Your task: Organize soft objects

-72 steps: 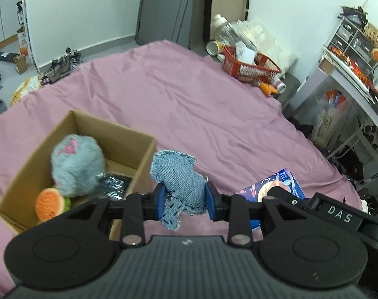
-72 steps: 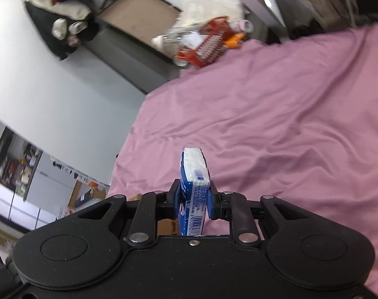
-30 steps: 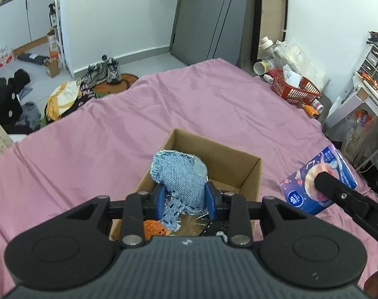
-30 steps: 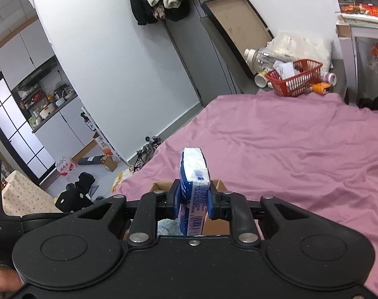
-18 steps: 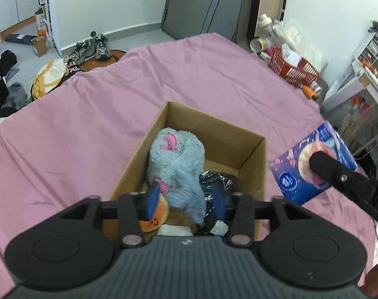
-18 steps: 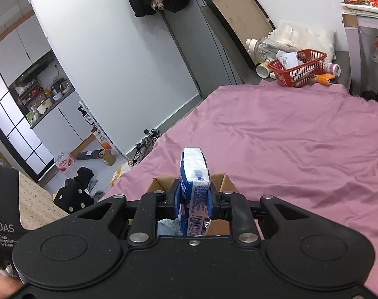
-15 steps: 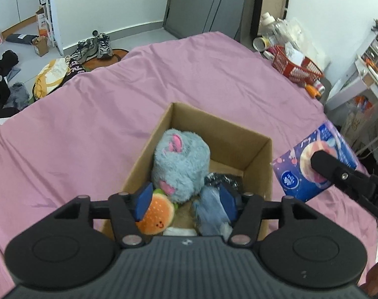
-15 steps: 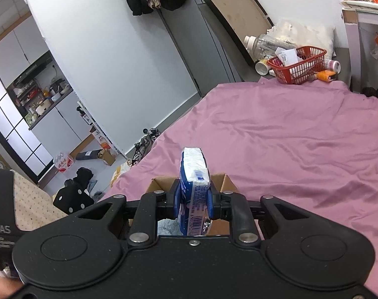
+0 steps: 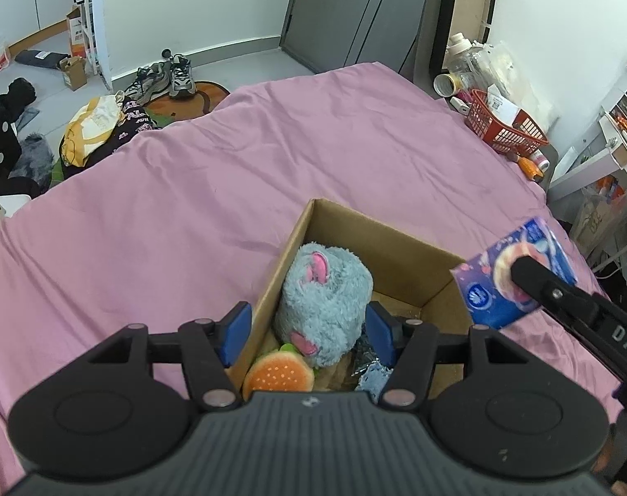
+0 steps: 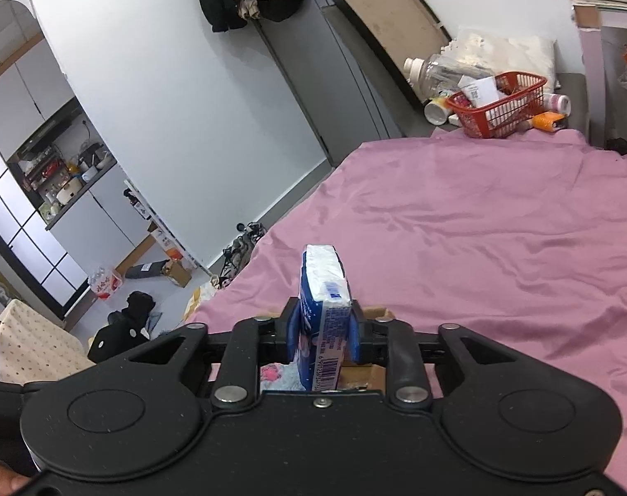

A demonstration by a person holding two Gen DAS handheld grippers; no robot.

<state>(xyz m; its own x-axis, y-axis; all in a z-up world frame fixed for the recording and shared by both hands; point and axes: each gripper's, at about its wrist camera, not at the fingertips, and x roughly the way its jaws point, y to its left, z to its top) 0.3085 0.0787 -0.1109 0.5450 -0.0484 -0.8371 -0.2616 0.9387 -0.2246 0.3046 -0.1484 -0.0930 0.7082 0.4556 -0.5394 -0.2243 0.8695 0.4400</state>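
Note:
A cardboard box (image 9: 400, 248) sits on the pink bed. Inside lie a fluffy blue plush (image 9: 324, 297), a burger plush (image 9: 278, 376), a denim piece (image 9: 373, 376) and something black and shiny. My left gripper (image 9: 309, 332) is open and empty, just above the box's near end. My right gripper (image 10: 324, 337) is shut on a blue tissue pack (image 10: 324, 310); the left wrist view shows the pack (image 9: 507, 277) held over the box's right edge. The box rim (image 10: 377, 314) peeks out behind the right fingers.
The pink bedsheet (image 9: 189, 215) spreads around the box. A red basket (image 9: 503, 128) with bottles stands beyond the bed's far corner. Shoes and clothes (image 9: 107, 124) lie on the floor at left. A white desk (image 9: 594, 157) stands at right.
My left gripper opened and dropped the denim piece into the box, then lifted a little. My right gripper, still holding the tissue pack, came in over the box's right edge.

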